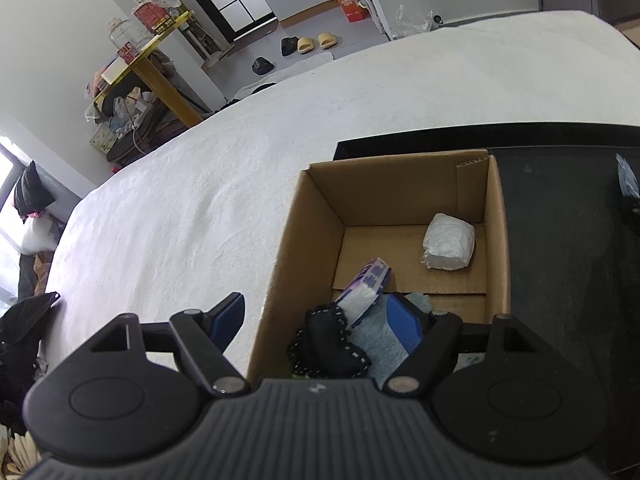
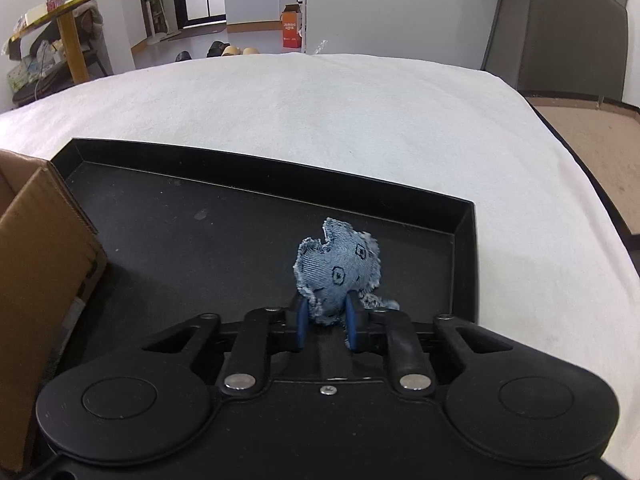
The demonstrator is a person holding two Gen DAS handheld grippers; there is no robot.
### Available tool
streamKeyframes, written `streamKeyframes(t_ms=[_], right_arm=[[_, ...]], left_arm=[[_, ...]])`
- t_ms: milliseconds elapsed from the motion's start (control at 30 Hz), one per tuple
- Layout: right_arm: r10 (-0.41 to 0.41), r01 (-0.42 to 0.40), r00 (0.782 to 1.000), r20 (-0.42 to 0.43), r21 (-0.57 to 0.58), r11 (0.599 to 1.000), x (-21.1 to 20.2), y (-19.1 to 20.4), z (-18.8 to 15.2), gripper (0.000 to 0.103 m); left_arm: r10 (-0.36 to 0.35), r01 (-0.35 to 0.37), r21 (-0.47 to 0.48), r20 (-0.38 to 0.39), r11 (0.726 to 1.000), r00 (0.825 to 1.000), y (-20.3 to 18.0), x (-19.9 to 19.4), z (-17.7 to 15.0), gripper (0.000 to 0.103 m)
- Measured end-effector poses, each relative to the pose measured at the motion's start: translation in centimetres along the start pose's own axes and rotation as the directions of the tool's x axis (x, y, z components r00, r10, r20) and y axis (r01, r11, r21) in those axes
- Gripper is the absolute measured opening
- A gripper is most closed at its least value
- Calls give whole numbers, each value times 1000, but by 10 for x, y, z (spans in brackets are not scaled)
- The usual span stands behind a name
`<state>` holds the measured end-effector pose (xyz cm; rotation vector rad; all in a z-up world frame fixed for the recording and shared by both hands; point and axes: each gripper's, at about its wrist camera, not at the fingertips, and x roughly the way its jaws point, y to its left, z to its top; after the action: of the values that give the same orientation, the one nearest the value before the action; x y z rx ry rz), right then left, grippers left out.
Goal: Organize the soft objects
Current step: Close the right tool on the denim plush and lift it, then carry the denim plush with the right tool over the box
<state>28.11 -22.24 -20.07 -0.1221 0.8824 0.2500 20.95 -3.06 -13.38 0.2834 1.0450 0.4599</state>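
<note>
Left wrist view: the left gripper [image 1: 322, 318] stands wide open with nothing between its two blue, ribbed pads; one pad [image 1: 229, 317] hangs over the white, nubbly bedcover [image 1: 240, 184], the other inside a cardboard box [image 1: 320, 220]. The box is plain corrugated brown board, open-topped and square-cornered, and sits against a black tray [image 1: 560, 240] with a matte, faintly speckled floor. Four soft things lie in the box: one rounded white packet [image 1: 449, 247] wrapped in crinkled film in the far right corner; one purple-and-white tissue pack [image 1: 366, 288] whose print is too small to read; one black fabric piece [image 1: 332, 346] edged with white stitching; and one light blue terry cloth [image 1: 378, 342] under the inner pad. Beyond the bed, on the grey floor, are two tan slippers [image 1: 316, 43], two dark shoes and an orange carton [image 1: 352, 0] with unreadable print.

Right wrist view: the right gripper [image 2: 326, 320] is clamped on one denim toy [image 2: 336, 272], its two blue pads pressing the toy's lower end from either side. The toy is pale blue twill, stuffed and lumpy, with frayed fringed edges and small square marks stitched in dark thread. It stands up from the pads over the tray's [image 2: 200, 240] right half, near the low right wall; whether it touches the floor cannot be told. The box's [image 2: 44, 248] brown outer corner shows at left.
</note>
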Motion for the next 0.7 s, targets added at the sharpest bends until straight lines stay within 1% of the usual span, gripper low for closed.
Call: streamKeyframes(t_ms=[267,333,467,567,700], right_arm=[[32,-31,999,-13,62,998,-28,-8,-5,14],[71,-69,997,-18,98,993,-38,-10,-4,14],[124,-124,992,13,136,983,-64,-12,-2,14],[131,-135,991,33,142,981,-78,-8,-2,14],[122,-126,992,45,126,984,-90,1,-4,14]], left_arm=[[-40,40,-34,2,999,999,18,-8,-15,77],[-52,52,-46,-1,998,999,23,-8,-20,77],[-73,72,-69,-7,995,997,33,-7,-29,77],[-90,89,-86,-6,992,996,40,-8,-34,77],[-113,113,-103,3,988,994,48,-9,-38,77]])
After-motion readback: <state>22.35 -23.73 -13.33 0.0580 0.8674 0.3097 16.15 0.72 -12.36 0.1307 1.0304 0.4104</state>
